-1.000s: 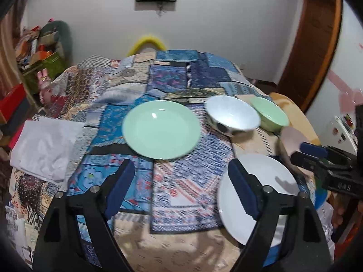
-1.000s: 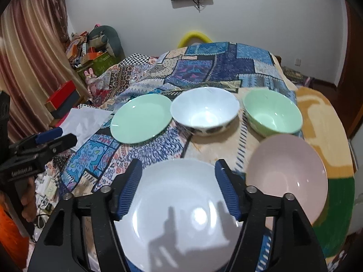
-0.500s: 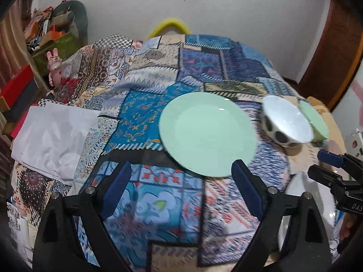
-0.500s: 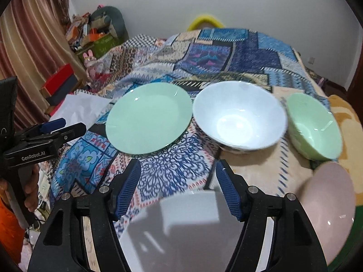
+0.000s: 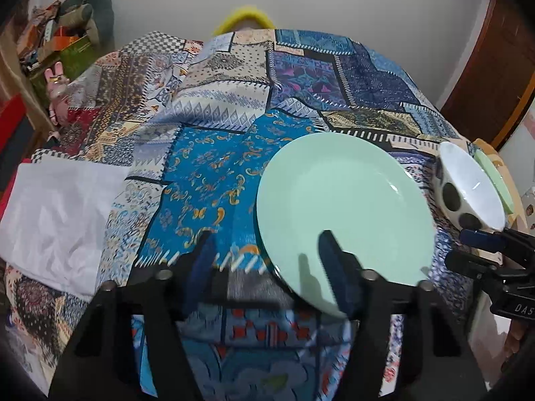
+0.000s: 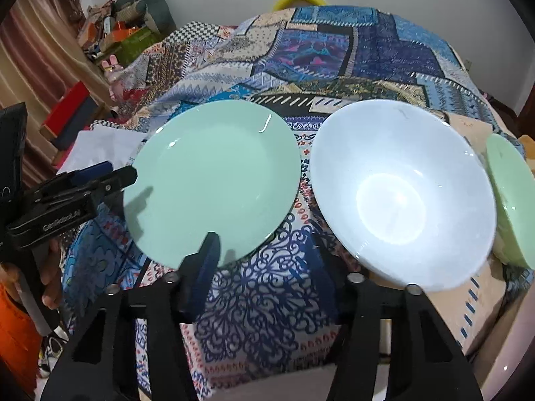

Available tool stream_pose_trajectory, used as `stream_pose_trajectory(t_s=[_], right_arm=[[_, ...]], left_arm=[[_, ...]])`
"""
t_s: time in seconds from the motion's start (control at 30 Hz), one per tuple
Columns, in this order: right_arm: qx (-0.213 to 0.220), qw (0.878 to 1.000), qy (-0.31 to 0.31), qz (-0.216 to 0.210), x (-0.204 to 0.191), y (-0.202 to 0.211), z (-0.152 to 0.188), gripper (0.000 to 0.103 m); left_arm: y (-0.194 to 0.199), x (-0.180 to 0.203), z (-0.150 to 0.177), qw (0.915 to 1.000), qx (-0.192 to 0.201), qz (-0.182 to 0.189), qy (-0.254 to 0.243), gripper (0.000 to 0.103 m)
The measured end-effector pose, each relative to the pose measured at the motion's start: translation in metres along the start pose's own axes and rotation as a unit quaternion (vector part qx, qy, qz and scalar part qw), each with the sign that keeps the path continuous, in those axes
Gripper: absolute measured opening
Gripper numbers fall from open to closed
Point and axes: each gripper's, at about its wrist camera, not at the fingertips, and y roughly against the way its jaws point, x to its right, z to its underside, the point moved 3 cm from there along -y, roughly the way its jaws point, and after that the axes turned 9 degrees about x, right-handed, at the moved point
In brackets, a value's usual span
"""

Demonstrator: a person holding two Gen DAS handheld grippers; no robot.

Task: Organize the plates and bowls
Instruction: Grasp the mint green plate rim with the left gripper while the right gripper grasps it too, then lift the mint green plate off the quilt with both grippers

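A mint green plate (image 5: 344, 214) lies on the patchwork cloth; it also shows in the right wrist view (image 6: 214, 180). My left gripper (image 5: 267, 257) is open, its jaws either side of the plate's near left rim, not touching it that I can tell. A white bowl (image 6: 401, 193) with black spots (image 5: 468, 193) sits right of the plate. A green bowl (image 6: 511, 200) stands further right. My right gripper (image 6: 260, 260) is open and empty, low over the cloth between plate and white bowl. The left gripper also shows in the right wrist view (image 6: 97, 173).
A white cloth (image 5: 57, 220) lies at the table's left edge. A pink plate's rim (image 6: 501, 367) and a white plate's edge (image 6: 294, 384) lie at the near edge. Clutter and boxes (image 6: 110, 33) stand beyond the table at the left.
Both grippers have moved forward and lower. The left one has closed in on the green plate's near rim; the right one has passed over the white plate toward the white bowl.
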Motion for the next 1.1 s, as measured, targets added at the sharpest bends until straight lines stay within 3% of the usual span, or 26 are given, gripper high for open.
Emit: stream_pose_trajectory(t_s=[0.17, 0.27, 0.43, 0.5, 0.77, 1.1], right_arm=[[-0.001, 1.0, 0.003, 0.006, -0.004, -0.008, -0.002, 0.045], [0.001, 1.0, 0.001, 0.008, -0.005, -0.01, -0.003, 0.045], [0.001, 1.0, -0.002, 0.008, -0.006, -0.013, -0.005, 0.043], [-0.01, 1.0, -0.003, 0.0, -0.008, -0.017, -0.004, 0.034], [-0.022, 0.999, -0.047, -0.008, 0.002, -0.027, -0.001, 0.03], [-0.049, 0.999, 0.002, -0.022, -0.018, -0.019, 0.009, 0.028]], left_arm=[[-0.025, -0.001, -0.004, 0.9996, -0.021, 0.016, -0.004, 0.036], [-0.034, -0.001, -0.004, 0.9994, -0.029, 0.021, -0.001, 0.029], [-0.038, 0.003, -0.006, 0.9993, -0.025, 0.027, -0.01, 0.025], [-0.038, 0.004, -0.007, 0.9993, -0.024, 0.025, -0.013, 0.025], [-0.036, 0.0, -0.006, 0.9986, -0.033, 0.042, -0.003, 0.021], [-0.006, -0.005, 0.017, 0.9986, -0.043, 0.028, -0.007, 0.021]])
